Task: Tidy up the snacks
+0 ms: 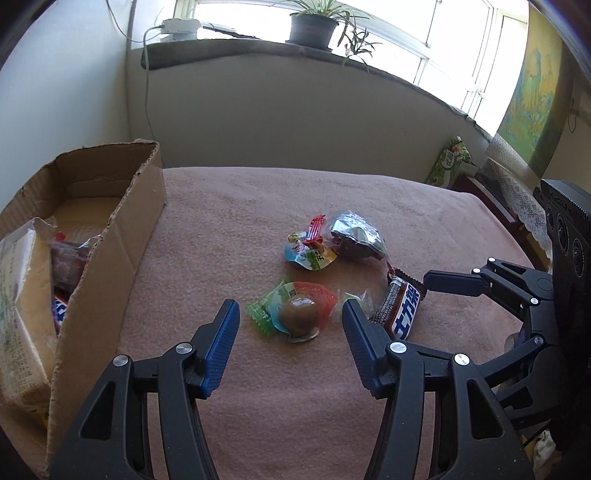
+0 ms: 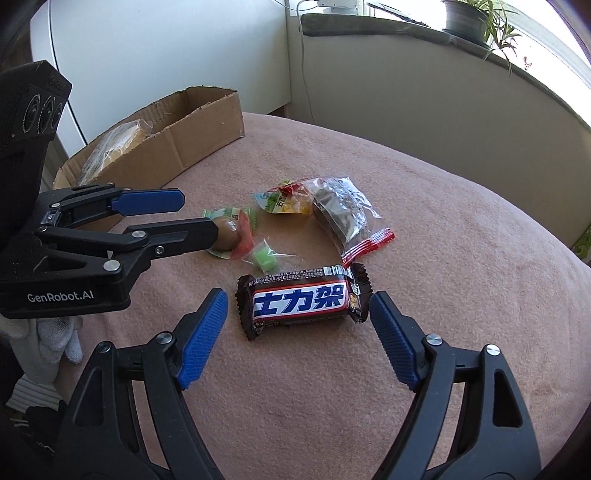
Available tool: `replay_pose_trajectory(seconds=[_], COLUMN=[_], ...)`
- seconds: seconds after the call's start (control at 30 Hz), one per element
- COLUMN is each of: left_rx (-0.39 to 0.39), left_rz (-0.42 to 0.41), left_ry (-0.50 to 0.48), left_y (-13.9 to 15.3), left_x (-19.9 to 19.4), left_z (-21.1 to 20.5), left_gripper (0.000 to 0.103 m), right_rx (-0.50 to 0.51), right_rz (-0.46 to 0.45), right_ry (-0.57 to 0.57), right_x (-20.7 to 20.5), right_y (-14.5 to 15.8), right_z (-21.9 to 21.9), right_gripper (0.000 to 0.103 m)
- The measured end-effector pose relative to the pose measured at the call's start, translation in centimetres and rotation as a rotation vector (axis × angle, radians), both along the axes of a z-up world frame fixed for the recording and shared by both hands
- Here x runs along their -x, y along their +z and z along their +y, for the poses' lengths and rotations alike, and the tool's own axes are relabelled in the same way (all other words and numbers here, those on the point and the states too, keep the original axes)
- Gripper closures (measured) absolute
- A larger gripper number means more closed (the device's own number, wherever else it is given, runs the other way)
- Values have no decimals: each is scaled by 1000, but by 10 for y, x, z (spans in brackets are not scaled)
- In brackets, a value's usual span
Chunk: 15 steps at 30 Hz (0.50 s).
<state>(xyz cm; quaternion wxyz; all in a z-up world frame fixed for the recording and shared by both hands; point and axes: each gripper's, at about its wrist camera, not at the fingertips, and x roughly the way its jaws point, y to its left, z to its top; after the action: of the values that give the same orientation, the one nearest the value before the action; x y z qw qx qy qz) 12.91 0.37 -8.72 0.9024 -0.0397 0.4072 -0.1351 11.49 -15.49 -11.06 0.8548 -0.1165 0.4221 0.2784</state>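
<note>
Landmark: chocolate bar (image 2: pixel 303 297), brown wrapper with a white band and blue characters, lying flat on the pink cloth (image 2: pixel 443 221).

Around it, loose on the cloth: one small green candy (image 2: pixel 266 259) just beyond its left end; one round brown sweet in a red-and-green wrapper (image 1: pixel 295 314) further left; one yellow-and-green packet (image 2: pixel 284 201) and one clear bag with a dark snack (image 2: pixel 341 214) behind it, the bag's red edge nearly touching the bar. Five loose items in all.

Right gripper (image 2: pixel 299 334): jaws standing wide, flanking both ends of the bar, pads not touching it, holding nothing.

Left gripper (image 1: pixel 291 332): jaws standing partly open, bracketing the brown sweet left of the bar, gripping nothing; its right finger is standing between sweet and bar.

Container: one cardboard box (image 1: pixel 122 236), far left of the bar, top open, holding a large pale packet (image 1: pixel 22 295) and further wrapped snacks, their number unclear.

Windowsill behind the bar: one potted plant (image 1: pixel 314 26).
</note>
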Motion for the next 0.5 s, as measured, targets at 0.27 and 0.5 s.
replay_pose_trajectory(seconds=[0.27, 0.5], left_rx=[-22, -2], left_rz=[46, 50], left_ry=[-4, -4], left_y=[-13, -15], left_x=[-11, -11], left_z=[-6, 2], left_gripper=[63, 72], right_rx=[25, 20], right_rz=[11, 19], right_ry=[18, 10], right_x=[-9, -9], right_y=[-11, -16], right_z=[11, 9], right_gripper=[21, 21])
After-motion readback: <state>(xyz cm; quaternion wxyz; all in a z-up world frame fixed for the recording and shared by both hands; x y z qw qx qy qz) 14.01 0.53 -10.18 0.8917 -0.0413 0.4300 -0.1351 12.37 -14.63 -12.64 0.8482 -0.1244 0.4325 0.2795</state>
